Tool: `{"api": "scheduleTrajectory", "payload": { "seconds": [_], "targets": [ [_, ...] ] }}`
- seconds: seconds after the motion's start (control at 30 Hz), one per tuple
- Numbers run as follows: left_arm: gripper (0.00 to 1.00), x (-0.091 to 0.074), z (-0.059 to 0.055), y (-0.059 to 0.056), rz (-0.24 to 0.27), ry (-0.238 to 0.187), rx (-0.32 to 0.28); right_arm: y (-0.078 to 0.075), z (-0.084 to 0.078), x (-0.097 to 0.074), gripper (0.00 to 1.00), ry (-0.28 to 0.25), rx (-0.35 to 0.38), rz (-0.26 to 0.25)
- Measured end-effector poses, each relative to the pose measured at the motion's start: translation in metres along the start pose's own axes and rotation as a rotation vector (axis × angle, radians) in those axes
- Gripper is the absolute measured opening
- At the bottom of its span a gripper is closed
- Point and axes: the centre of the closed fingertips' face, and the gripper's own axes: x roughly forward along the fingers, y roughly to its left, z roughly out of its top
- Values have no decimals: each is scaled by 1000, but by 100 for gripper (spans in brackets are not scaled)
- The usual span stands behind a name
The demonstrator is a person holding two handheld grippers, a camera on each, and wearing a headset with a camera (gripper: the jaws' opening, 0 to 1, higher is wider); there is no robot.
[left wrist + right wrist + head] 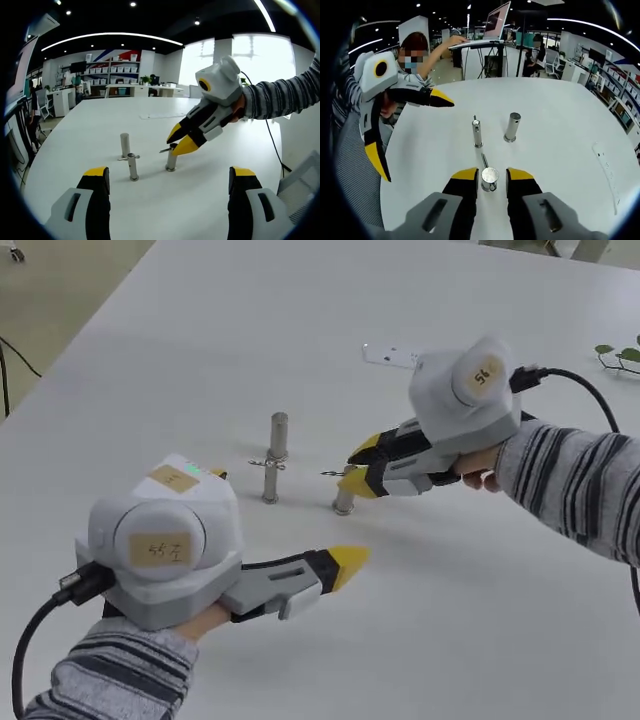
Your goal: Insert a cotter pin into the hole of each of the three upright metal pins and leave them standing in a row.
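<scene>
**A:** Since the left hand-held gripper hangs nearest, jaws wide apart and holding nothing, should it help?

**B:** I'd bring it to the foot of the nearest metal pin. That pin stands free on the surface, so I'd expect a sideways push to tip it.

**A:** And the right hand-held gripper?

**B:** It looks clenched on the looped end of a cotter pin, right at that pin's top. The straight end pokes out on the left side, so I judge it partly through the hole. To do this well, keep the cotter pin level and in line with the hole. Push straight and slowly, and let go only once it is seated.

**A:** What do the other holes carry?

**B:** A little farther left, the middle metal pin has a second cotter pin crossing it near the top. Just behind it, the far metal pin looks bare, though I cannot make out its hole. All three stand upright, close together.
</scene>
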Motion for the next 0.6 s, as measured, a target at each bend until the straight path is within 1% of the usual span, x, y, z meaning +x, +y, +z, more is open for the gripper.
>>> {"api": "scheduleTrajectory", "payload": {
  "seconds": [0.03, 0.07, 0.13, 0.2, 0.27, 0.37, 0.43, 0.5, 0.6],
  "targets": [
    [99, 0, 0, 0, -1, 0, 1, 2, 3, -1, 20, -10, 19, 5],
    [99, 0, 0, 0, 0, -1, 3, 1, 6, 0, 22, -29, 55, -1],
    [99, 0, 0, 1, 2, 1, 5, -1, 13, 1, 26, -61, 97, -9],
    [99, 0, 0, 1, 5, 2, 3, -4, 19, 1, 27, -84, 109, -21],
    [99, 0, 0, 2, 7, 3, 8, -7, 25, 4, 27, -104, 136, -37],
    [99, 0, 3, 2, 11, -11, 6, -13, 32, 12, 26, -126, 176, -46],
    [99, -1, 3, 2, 12, -14, 5, -20, 35, 17, 26, -139, 195, -55],
    [99, 0, 3, 1, 9, -13, 11, -23, 40, 22, 27, -156, 214, -70],
    [99, 0, 3, 0, 8, -8, 22, -21, 47, 28, 27, -175, 219, -70]
  ]
}}
